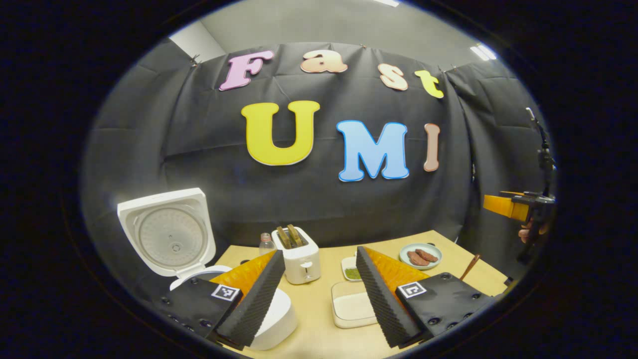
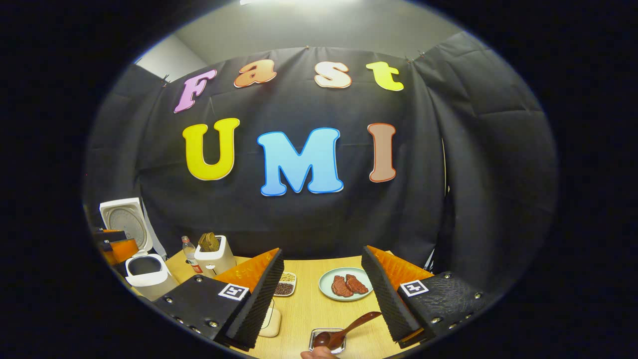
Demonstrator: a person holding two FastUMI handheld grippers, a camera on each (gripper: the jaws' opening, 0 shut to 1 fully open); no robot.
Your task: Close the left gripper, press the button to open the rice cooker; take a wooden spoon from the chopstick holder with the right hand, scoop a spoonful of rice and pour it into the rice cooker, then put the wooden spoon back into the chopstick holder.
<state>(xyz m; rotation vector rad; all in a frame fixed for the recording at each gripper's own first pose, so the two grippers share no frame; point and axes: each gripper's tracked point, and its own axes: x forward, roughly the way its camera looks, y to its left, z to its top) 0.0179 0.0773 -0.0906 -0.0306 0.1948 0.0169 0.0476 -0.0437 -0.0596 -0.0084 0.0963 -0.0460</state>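
White rice cooker point(image 2: 144, 271) stands lid-up at the light wooden bench's point(image 2: 309, 309) left end. Brown wooden spoon point(image 2: 344, 329) rests bowl-down in a small metal tray point(image 2: 315, 337); a pale green plate point(image 2: 326, 286) holds two reddish-brown pieces. Left hand-held gripper point(image 1: 319, 294) and right hand-held gripper point(image 2: 321, 294) both spread, holding nothing.

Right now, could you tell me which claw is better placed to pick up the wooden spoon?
Right. The wooden spoon lies just ahead of the open right claw, its bowl in a small metal holder. The left claw hovers open near the rice cooker, whose lid is already up.

Toaster point(image 1: 299, 255) beside open rice cooker point(image 1: 172, 239)
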